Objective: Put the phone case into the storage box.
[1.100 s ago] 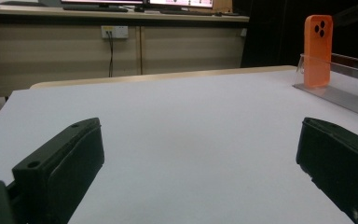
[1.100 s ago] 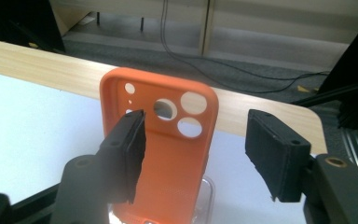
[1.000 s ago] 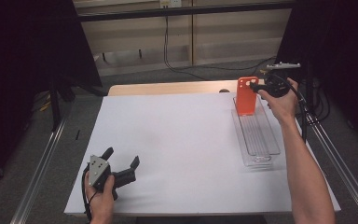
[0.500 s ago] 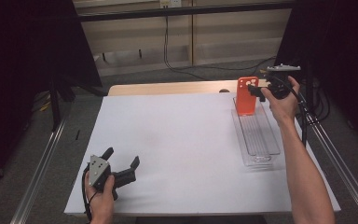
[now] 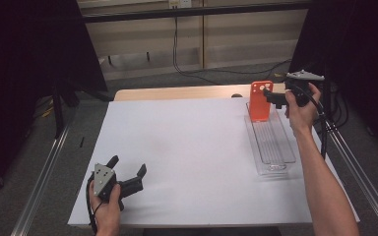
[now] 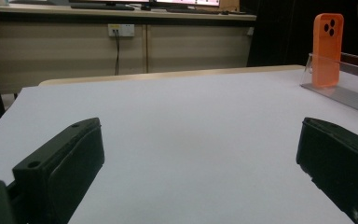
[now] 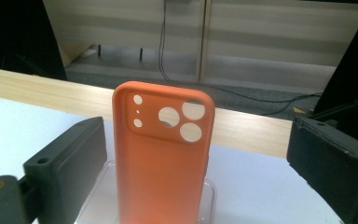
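Observation:
An orange phone case [image 5: 261,101] stands upright at the far end of a clear plastic tray [image 5: 270,147] on the right side of the table. My right gripper [image 5: 268,96] is level with the case, and its jaws have just been opening. In the right gripper view the case [image 7: 163,158] stands between the two black jaws with a gap on each side, so the right gripper [image 7: 200,135] is open and its pads are off the case. My left gripper [image 5: 128,165] rests on the white sheet at the front left, open with nothing between its jaws [image 6: 200,158]. From there the case [image 6: 327,49] shows far off at the right.
A white sheet [image 5: 192,147] covers most of the table, with a wooden edge [image 5: 177,92] behind it. Metal rails [image 5: 44,172] run along both sides. Cables and a wall lie beyond the table.
The right gripper's jaws have spread apart around the orange case, which stays upright in the tray. The left hand and its gripper have not moved.

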Motion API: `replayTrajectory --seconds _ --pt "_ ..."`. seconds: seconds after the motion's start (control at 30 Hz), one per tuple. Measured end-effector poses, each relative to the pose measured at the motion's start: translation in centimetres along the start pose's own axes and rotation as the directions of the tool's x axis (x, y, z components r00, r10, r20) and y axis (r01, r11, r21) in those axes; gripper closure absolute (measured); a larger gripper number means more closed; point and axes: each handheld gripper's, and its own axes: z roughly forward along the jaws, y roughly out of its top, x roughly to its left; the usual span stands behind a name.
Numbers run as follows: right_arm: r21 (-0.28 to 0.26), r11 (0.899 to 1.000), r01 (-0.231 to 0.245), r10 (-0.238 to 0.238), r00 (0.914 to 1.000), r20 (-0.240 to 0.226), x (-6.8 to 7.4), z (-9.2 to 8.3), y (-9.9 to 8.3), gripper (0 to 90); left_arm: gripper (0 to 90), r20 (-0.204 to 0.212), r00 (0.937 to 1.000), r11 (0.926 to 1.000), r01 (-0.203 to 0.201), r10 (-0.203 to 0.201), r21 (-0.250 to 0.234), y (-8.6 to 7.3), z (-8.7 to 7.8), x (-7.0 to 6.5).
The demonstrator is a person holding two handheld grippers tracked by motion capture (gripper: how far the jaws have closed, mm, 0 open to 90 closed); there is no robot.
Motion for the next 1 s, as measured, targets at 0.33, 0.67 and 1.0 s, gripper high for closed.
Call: replayTrajectory --seconds 0.33,0.67,1.0 --pt "-0.071 0.997 -0.006 0.007 0.9997 0.025 0.4 -1.0 -1.5 5.5 0.7 -0.010 0.9999 1.0000 0.008 -0.007 0.005 -0.1 -0.1 0.1" --pt "-0.143 0.989 -0.025 0.025 0.9997 -0.005 1.5 -2.0 -2.0 6.6 0.8 -0.023 0.9997 1.0000 0.008 -0.008 0.003 -0.2 -0.6 0.2" --pt "-0.188 0.982 -0.021 0.023 0.9997 0.007 2.3 -3.6 -2.8 4.5 0.7 -0.018 0.9997 0.9998 0.013 -0.013 -0.017 -0.2 -1.4 0.7"
